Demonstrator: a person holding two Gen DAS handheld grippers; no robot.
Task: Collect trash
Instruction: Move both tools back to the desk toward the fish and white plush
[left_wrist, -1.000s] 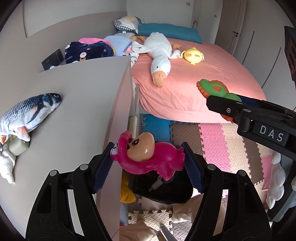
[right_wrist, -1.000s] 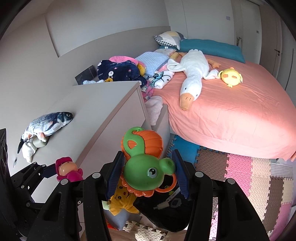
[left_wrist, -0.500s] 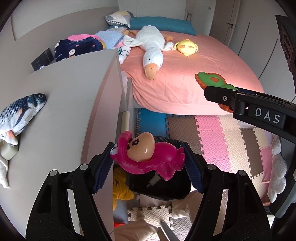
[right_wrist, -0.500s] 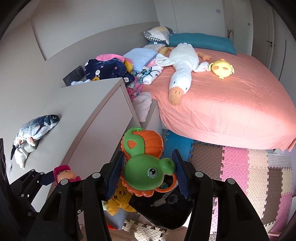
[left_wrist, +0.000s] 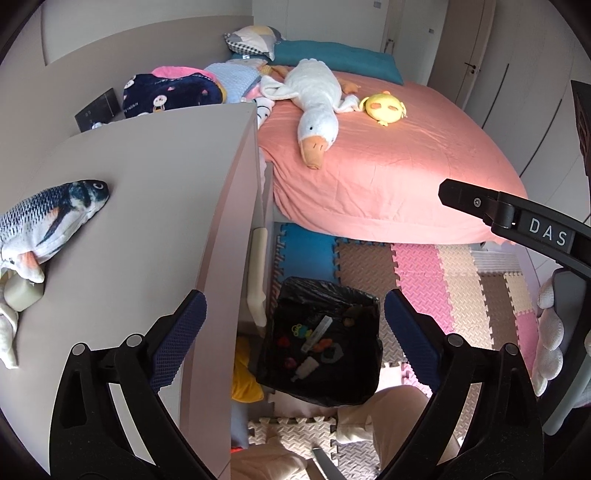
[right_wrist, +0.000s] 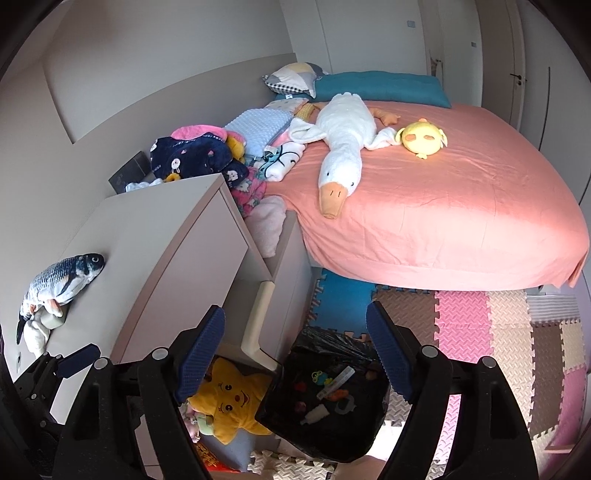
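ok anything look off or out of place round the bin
Yes: the black-lined bin holds small toys rather than rubbish, and a yellow star plush sits wedged on the floor between it and the dresser.

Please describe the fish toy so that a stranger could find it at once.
Find the tall beige cabinet left of the pink bed. On its flat top lies the plush fish, grey-blue with scales and orange fins, unlike the white goose on the bed.
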